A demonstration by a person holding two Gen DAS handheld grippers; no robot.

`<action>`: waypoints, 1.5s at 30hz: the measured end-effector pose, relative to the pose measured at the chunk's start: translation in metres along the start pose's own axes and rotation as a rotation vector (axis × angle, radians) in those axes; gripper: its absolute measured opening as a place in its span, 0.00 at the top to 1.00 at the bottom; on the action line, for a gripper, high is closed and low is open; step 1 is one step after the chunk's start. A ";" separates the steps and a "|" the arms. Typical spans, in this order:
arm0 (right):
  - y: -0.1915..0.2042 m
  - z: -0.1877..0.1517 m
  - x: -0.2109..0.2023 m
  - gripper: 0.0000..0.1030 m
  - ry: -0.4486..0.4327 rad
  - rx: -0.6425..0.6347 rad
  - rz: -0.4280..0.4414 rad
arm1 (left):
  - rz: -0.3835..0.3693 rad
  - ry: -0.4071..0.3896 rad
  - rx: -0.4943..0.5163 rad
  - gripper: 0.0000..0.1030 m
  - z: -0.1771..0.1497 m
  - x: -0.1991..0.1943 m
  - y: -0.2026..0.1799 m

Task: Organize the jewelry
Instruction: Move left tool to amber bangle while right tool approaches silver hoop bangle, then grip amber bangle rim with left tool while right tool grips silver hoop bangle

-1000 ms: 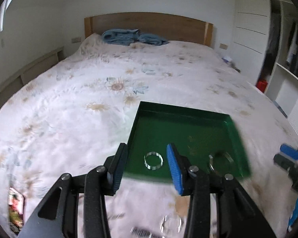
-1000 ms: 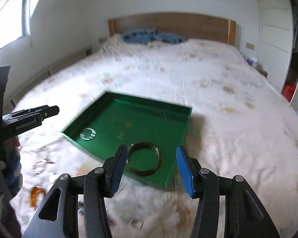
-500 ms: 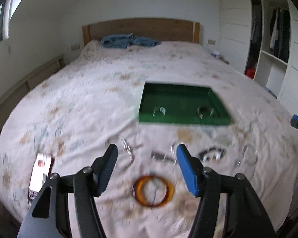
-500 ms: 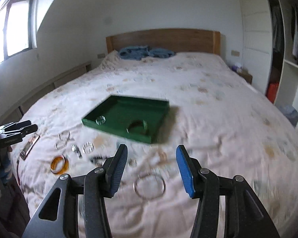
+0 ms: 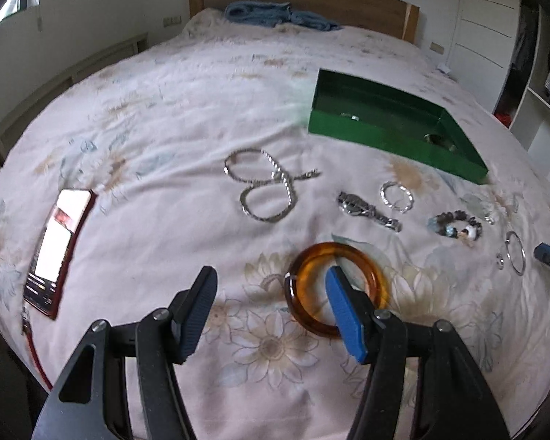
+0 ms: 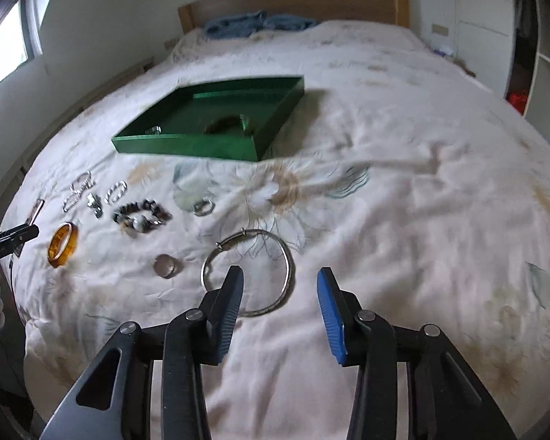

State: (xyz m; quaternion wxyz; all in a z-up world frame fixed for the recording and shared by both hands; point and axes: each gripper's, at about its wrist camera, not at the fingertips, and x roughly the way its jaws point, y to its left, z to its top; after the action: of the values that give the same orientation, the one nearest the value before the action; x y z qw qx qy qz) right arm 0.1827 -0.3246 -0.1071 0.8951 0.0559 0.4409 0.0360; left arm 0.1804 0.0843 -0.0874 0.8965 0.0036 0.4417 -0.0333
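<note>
Two pieces are lodged in the green tray (image 5: 396,135); bangle (image 5: 337,289), chain (image 5: 264,190), beads (image 5: 454,223) and hoop (image 6: 249,275) are left on the bed (image 6: 421,201). The left gripper (image 5: 269,286) is held spread and empty over the bangle. The right gripper (image 6: 280,284) is empty and closing above the hoop.

Left tongs (image 5: 271,291), right tongs (image 6: 280,291): black arms, silver screws, blue pads, seemingly ribbed.
</note>
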 end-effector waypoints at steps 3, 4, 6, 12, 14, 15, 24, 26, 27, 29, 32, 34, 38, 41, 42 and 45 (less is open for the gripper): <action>-0.002 0.003 0.021 0.62 0.039 -0.012 -0.004 | 0.006 0.026 -0.007 0.42 0.001 0.013 -0.001; -0.003 0.003 0.027 0.62 0.051 -0.015 -0.006 | 0.011 0.033 -0.005 0.42 0.001 0.017 -0.001; -0.005 0.004 0.035 0.62 0.067 -0.020 -0.013 | 0.015 0.048 -0.003 0.42 0.002 0.025 -0.002; -0.004 0.007 0.048 0.62 0.097 -0.060 -0.016 | 0.008 0.087 0.055 0.45 -0.002 0.045 -0.016; -0.001 0.007 0.051 0.61 0.104 -0.081 -0.024 | 0.019 0.101 0.077 0.48 -0.004 0.052 -0.021; 0.001 0.007 0.053 0.61 0.108 -0.093 -0.027 | 0.024 0.104 0.084 0.49 -0.005 0.055 -0.022; 0.008 0.009 0.064 0.66 0.127 -0.157 -0.064 | 0.006 0.075 0.116 0.64 -0.011 0.058 -0.028; 0.011 0.009 0.065 0.69 0.124 -0.167 -0.079 | -0.003 0.067 0.117 0.68 -0.012 0.058 -0.029; 0.012 0.010 0.066 0.71 0.122 -0.169 -0.085 | -0.005 0.064 0.116 0.71 -0.012 0.058 -0.029; 0.013 0.009 0.065 0.73 0.114 -0.168 -0.092 | -0.003 0.057 0.112 0.75 -0.014 0.057 -0.030; 0.012 0.007 0.062 0.80 0.100 -0.152 -0.102 | 0.009 0.047 0.112 0.84 -0.016 0.056 -0.032; 0.012 0.006 0.059 0.88 0.089 -0.142 -0.110 | 0.012 0.044 0.110 0.88 -0.016 0.054 -0.033; 0.013 0.003 0.054 0.95 0.074 -0.137 -0.119 | 0.011 0.039 0.092 0.89 -0.016 0.048 -0.030; 0.011 0.000 0.049 0.95 0.067 -0.123 -0.119 | 0.010 0.036 0.080 0.90 -0.017 0.043 -0.028; 0.011 -0.001 0.046 0.96 0.064 -0.119 -0.119 | 0.009 0.036 0.077 0.90 -0.018 0.042 -0.027; 0.009 -0.006 0.037 0.96 0.052 -0.108 -0.124 | 0.011 0.032 0.068 0.90 -0.021 0.038 -0.026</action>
State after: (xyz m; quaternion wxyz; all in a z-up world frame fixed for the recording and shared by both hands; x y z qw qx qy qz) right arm 0.2003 -0.3108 -0.1383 0.8855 -0.0210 0.4642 0.0058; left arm 0.1852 0.0565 -0.1291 0.8888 0.0369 0.4547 -0.0435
